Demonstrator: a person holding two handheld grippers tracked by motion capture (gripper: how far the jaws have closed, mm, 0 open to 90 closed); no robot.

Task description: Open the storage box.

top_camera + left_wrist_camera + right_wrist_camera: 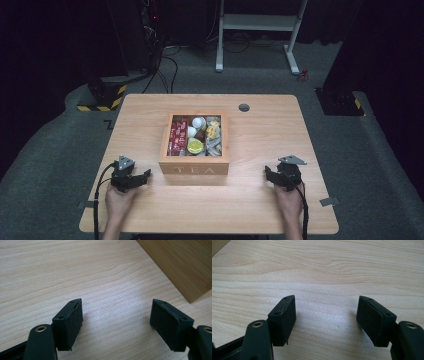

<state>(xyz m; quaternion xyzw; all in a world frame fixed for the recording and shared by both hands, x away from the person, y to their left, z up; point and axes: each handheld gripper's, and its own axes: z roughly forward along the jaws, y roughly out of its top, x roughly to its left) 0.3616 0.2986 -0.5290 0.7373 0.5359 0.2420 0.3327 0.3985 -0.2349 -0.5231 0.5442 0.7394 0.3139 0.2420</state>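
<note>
Overhead, tea box (194, 169), left claw (116, 322) gaping

Grey carpet floor (60, 150) under a light wooden table (270, 130) — dark surroundings, a white-framed stand (260, 22) behind.

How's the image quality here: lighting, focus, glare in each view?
High view: table evenly lit, surroundings nearly black, box contents small and soft. Left gripper view: sharp wood grain, faint sheen between the open jaws of the left claw. Right gripper view: right claw crisp, soft shadows beside its pads.
</note>
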